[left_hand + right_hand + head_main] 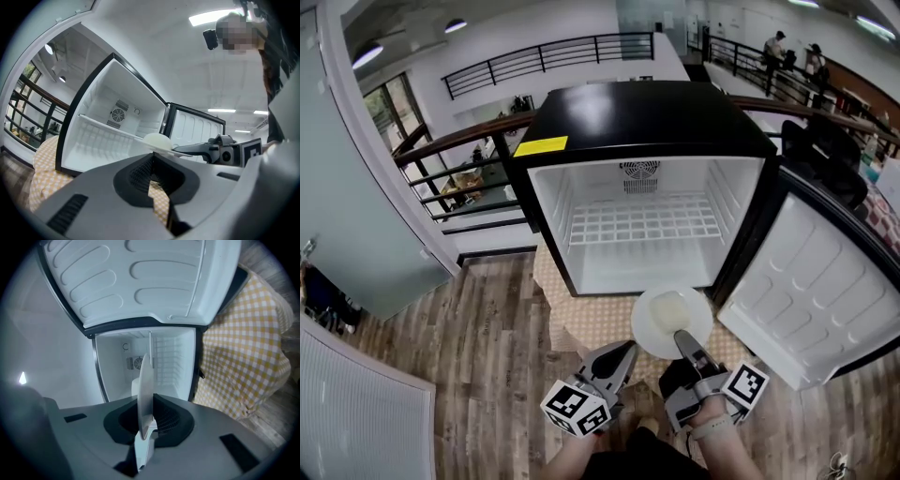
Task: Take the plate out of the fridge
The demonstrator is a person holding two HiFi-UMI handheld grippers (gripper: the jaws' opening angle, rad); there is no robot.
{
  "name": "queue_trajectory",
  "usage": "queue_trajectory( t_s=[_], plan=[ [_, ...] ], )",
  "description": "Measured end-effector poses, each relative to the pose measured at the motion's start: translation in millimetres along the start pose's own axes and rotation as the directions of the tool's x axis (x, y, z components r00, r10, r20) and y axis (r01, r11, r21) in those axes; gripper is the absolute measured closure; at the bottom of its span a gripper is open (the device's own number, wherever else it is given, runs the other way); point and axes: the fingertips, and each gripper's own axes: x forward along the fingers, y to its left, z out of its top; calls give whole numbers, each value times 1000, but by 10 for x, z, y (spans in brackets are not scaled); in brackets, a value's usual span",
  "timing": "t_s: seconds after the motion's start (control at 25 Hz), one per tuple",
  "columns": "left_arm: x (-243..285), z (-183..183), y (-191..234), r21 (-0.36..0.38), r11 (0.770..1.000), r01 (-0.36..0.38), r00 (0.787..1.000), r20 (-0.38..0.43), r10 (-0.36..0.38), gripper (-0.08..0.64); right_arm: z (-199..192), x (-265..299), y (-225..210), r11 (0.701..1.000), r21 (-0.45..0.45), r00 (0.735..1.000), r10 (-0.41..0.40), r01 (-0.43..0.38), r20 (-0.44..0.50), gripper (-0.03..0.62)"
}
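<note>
Right gripper (682,337) pinching plate (667,314) by its near rim. Plate sits just outside the open fridge (647,122), in front of it. Left gripper (625,353) pressed together, empty, left of plate.

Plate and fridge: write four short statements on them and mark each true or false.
The right gripper is shut on the plate's rim. True.
The plate rests on the fridge's shelf. False: it is held in front of the open fridge, and the shelf is bare.
The fridge door stands open. True.
The left gripper also grips the plate. False: the left gripper is shut on nothing, near the plate.
</note>
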Motion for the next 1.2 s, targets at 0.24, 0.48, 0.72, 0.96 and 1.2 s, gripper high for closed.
queue_trajectory(
  t_s=[0.24,0.48,0.72,0.96,1.2],
  plan=[
    [-205,45,-173,11,1000,27,1000,11,-27,551,-193,-175,23,1000,-8,1000,9,-9,-9,545],
    [-531,-137,-332,-11,1000,12,1000,-9,-12,551,-360,-458,9,1000,-5,1000,22,-22,0,545],
    [-761,-140,-448,-18,1000,12,1000,0,-12,551,-551,-735,10,1000,-4,1000,22,-22,10,545],
    [-943,-135,-575,-13,1000,19,1000,18,-19,551,-721,-951,30,1000,-14,1000,25,-25,9,545],
    [-1127,-141,-666,-15,1000,15,999,30,-15,551,-879,-1127,29,999,-22,1000,24,-24,4,545]
  ],
)
